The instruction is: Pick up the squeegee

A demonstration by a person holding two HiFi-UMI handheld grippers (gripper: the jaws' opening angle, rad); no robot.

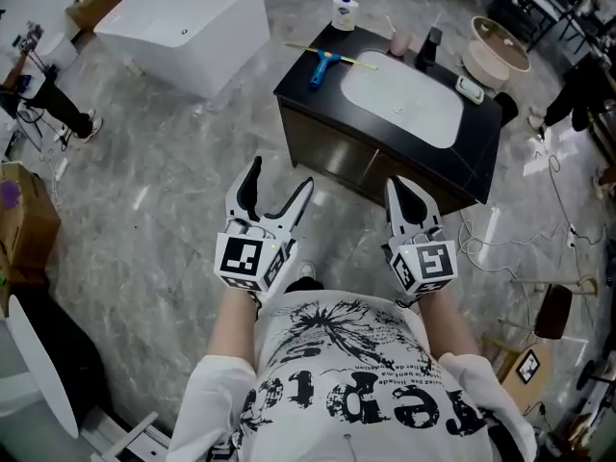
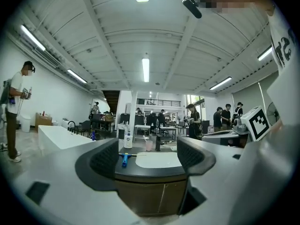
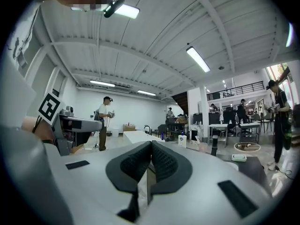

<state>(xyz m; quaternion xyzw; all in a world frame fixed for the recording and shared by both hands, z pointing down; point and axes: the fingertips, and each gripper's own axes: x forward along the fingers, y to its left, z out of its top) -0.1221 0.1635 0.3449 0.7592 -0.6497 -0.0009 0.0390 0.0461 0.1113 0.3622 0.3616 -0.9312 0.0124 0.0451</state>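
Note:
The squeegee [image 1: 321, 65] has a blue handle and a thin yellow blade; it lies on the back left of a black vanity counter [image 1: 308, 89], beside the white sink basin [image 1: 401, 97]. In the left gripper view the squeegee [image 2: 124, 159] shows small between the jaws, far off. My left gripper [image 1: 278, 186] is open and empty, held in the air well short of the counter. My right gripper [image 1: 405, 192] is shut on nothing, its pads pressed together [image 3: 151, 160], also short of the counter's front edge.
A soap bottle [image 1: 345, 11], a pink cup [image 1: 398, 42] and a dark bottle [image 1: 428, 48] stand along the counter's back. A white bathtub [image 1: 188, 29] sits to the left, a round basin [image 1: 497, 51] to the right. Cables [image 1: 520, 248] trail on the floor. People stand around.

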